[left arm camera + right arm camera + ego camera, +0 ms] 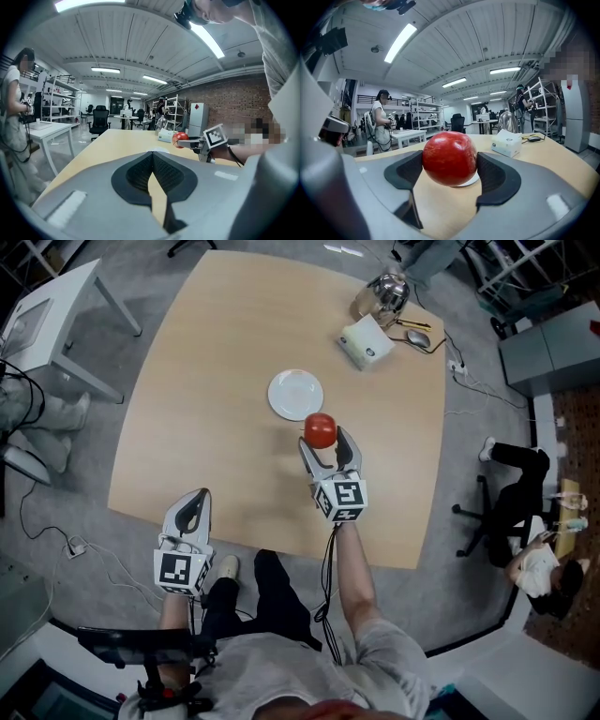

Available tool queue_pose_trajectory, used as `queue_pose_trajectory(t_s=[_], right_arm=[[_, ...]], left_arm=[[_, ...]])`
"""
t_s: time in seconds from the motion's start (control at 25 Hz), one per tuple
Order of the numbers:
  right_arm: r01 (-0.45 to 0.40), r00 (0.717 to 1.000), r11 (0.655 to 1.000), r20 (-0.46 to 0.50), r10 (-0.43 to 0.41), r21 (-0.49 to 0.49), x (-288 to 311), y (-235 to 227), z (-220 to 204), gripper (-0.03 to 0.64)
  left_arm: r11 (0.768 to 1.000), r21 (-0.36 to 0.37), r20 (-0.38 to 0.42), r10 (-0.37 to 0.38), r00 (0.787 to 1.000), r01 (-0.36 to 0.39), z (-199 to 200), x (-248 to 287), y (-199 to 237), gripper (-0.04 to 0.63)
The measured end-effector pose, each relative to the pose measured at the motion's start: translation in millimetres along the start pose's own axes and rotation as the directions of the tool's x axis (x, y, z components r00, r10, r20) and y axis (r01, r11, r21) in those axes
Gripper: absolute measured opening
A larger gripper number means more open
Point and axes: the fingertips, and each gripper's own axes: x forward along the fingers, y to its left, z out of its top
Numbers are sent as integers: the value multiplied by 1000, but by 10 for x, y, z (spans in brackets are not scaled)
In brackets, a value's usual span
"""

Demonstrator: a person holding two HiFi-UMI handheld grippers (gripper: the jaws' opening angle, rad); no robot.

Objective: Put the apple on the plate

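My right gripper (325, 439) pinches a glossy, round red apple (321, 429) between ribbed black pads, mid-frame just below the smooth white plate (294, 394). My left gripper (195, 498), lower left, has its jaws pressed together, empty.

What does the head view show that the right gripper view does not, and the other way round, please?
Only the head view: the right gripper's marker cube and the forearm behind it. Only the right gripper view: both pads pressed against the apple's sides, and a person standing at left. Both: the apple, the white plate beyond it, the white box and the kettle.
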Motion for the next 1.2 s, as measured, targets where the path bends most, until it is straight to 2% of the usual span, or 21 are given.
queue_pose_trajectory(t_s=[0.6, 1.2], right_arm=[[3, 998, 1000, -69, -2, 2, 600, -93, -261, 370], [-18, 989, 999, -145, 11, -47, 1089, -190, -414, 370]], left_arm=[[999, -22, -27, 32, 999, -32, -114, 16, 191, 20], [997, -46, -42, 67, 997, -69, -175, -26, 260, 20]])
